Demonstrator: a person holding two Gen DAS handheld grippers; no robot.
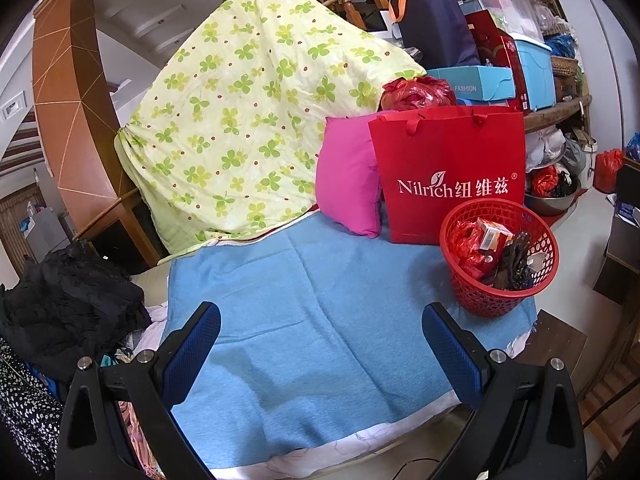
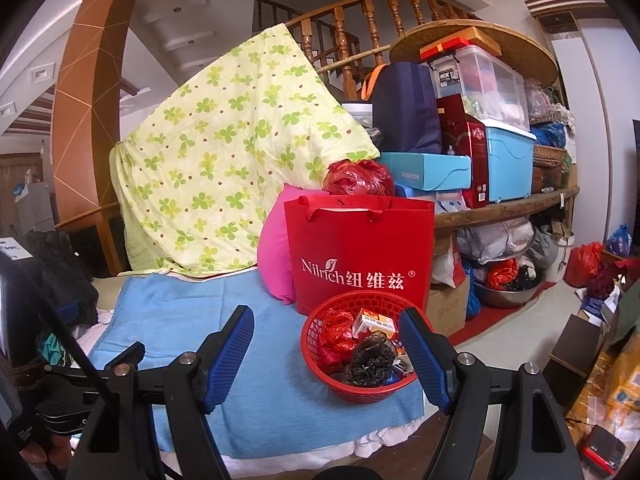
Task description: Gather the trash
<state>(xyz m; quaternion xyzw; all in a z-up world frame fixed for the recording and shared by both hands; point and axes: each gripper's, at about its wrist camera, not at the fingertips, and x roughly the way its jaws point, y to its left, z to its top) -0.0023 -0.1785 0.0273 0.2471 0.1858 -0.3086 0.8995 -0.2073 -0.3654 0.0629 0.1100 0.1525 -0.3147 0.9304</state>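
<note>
Trash already in the basket, both grippers empty

Basket first: the red plastic lattice basket point(image 1: 499, 258) stands on the blue towel point(image 1: 312, 312) near its far right corner, just in front of the red Nilrich paper bag point(image 1: 450, 174), whose foot it hides in the right wrist view. Inside it lie crumpled red plastic wrap point(image 2: 336, 332), a small orange-and-white carton point(image 2: 374, 322) and a wad of dark film point(image 2: 370, 356).

Left gripper point(image 1: 320, 356) hangs over the bare middle of the towel, jaws spread wide, nothing between them. Right gripper point(image 2: 326, 354) is likewise spread and empty; the basket sits beyond and partly between its blue pads point(image 2: 230, 354), apart from them.

Handling, as a judgement: everything in the basket looks light. The wrap and film are limp and slippery, likely to slide or trail out of a pinch, so a bunched fold is the best place to bite. The carton is stiffer but thin-walled and would crush under a hard squeeze; take it across its narrow faces. The basket itself looks light, slightly springy, and easy to tip; its rolled rim is the sensible hold.

No loose trash shows on the towel. A pink cushion point(image 1: 348, 178) leans beside the bag.
</note>
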